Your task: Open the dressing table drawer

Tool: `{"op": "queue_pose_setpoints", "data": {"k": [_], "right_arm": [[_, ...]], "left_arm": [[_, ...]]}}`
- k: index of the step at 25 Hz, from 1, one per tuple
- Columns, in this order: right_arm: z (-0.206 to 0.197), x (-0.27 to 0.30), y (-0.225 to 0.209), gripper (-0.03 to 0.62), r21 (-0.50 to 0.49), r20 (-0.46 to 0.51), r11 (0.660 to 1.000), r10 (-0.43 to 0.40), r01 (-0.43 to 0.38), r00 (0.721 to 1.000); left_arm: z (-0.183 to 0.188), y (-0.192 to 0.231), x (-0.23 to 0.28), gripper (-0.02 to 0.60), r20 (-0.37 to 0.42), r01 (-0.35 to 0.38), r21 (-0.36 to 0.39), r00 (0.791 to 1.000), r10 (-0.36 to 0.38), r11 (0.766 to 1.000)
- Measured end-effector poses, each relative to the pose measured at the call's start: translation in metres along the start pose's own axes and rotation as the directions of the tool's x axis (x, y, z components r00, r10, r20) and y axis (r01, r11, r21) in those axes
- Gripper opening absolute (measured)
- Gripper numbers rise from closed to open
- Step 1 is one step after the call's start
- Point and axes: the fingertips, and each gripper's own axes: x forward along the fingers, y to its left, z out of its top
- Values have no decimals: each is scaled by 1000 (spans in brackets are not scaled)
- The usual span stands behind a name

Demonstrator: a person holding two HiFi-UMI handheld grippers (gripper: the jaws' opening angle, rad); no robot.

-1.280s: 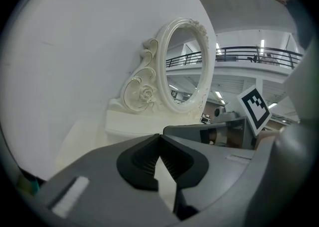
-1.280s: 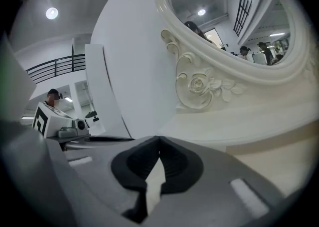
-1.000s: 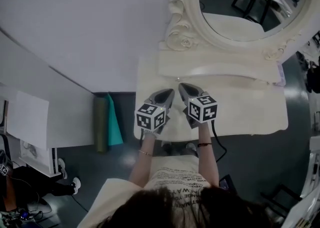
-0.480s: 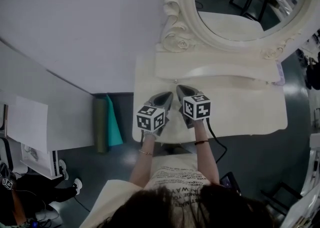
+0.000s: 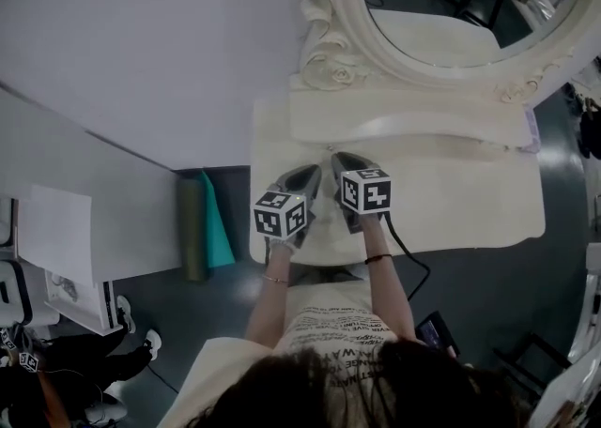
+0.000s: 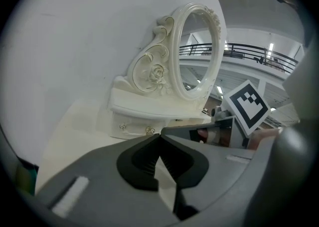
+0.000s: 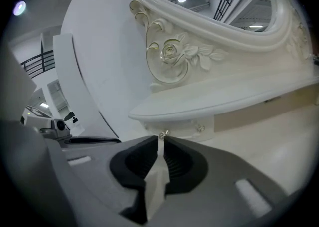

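The cream dressing table carries an oval mirror on a low shelf unit. A small drawer front with two metal knobs sits under that shelf. My right gripper points at the left knob, which lies just ahead of its tips. Its jaws are opening, a narrow slit shows, and nothing is between them. My left gripper hangs beside it to the left, shut and empty, short of the drawer. From above, the right gripper leads and the left gripper trails.
A white wall backs the table. On the floor to the left stand a green roll and a teal sheet, beyond them a white cabinet. The person's arms reach in over the table's front edge.
Both grippers have sunk and crept forward toward the drawer unit. The right tip now sits close to the knob. The left stays beside it.
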Motion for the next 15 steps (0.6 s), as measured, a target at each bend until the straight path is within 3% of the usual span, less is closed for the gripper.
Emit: {"op": "queue_pose_setpoints", "data": {"k": [15], "right_arm": [[-3, 22, -8, 78, 55, -49, 996, -65, 68, 997]], "left_arm": [[-8, 9, 10, -2, -64, 35, 4, 997, -34, 999]]}}
